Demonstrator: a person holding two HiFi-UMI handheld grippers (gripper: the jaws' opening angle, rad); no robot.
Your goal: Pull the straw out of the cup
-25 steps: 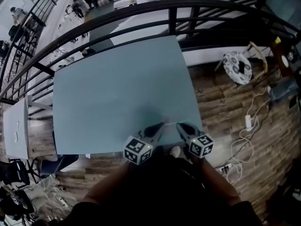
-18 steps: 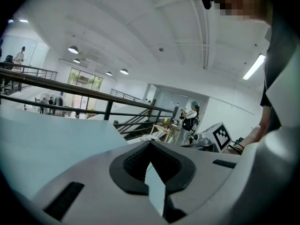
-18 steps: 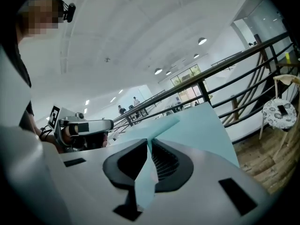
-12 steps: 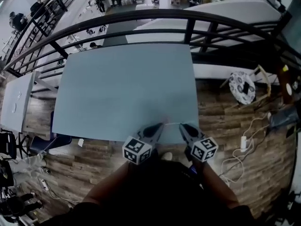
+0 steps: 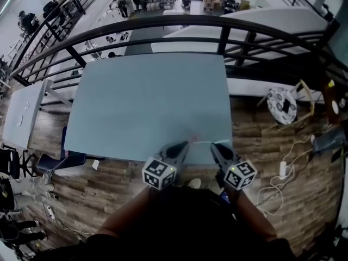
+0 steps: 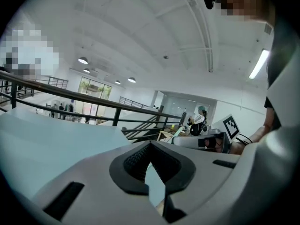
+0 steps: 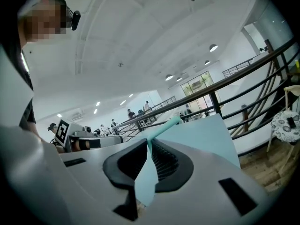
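Two things matter: your right gripper (image 7: pixel 148 143) pinches the teal straw (image 7: pixel 164 127) at its jaw tips, apparently to hold it clear above the worktop (image 5: pixel 147 102) edge. Your left gripper (image 6: pixel 150 145), jaws together, sits by its far end. No cup shows.

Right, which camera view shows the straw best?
The right gripper view: the teal straw stands pinched between the right gripper's jaws, poking past them. The head view shows only a thin pale line by the gripper tips. The left gripper view shows no clear straw.
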